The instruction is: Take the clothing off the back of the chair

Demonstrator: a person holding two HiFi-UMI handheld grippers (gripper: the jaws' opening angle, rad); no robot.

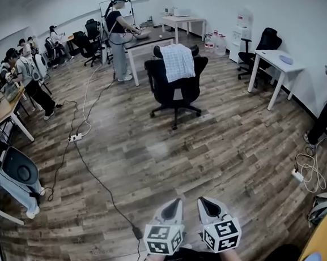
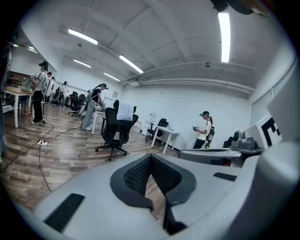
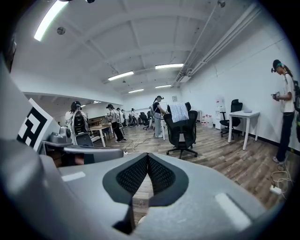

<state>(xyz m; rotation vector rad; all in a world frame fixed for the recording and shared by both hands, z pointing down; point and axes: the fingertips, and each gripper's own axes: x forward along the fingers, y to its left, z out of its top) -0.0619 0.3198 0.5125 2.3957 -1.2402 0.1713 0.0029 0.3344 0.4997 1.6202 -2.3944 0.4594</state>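
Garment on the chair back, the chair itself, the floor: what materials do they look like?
Clothing: soft woven fabric, matte, pale check pattern; it drapes limply over the backrest. Fibre unclear.
Chair: black, matte, probably plastic frame with mesh or fabric back; too small to confirm.
Floor: wood-look planks with visible grain and slight sheen; laminate or vinyl possible.

Pale blue-and-white checked clothing [image 1: 178, 62], black chair [image 1: 174, 95], brown wood-plank floor [image 1: 154, 156], white walls [image 1: 290, 14], black cables [image 1: 94, 178], grey left gripper [image 1: 174, 204] and right gripper [image 1: 204, 201], black mesh-patterned fingers [image 2: 136, 176], black-and-white square-patterned marker cubes [image 1: 163, 239]
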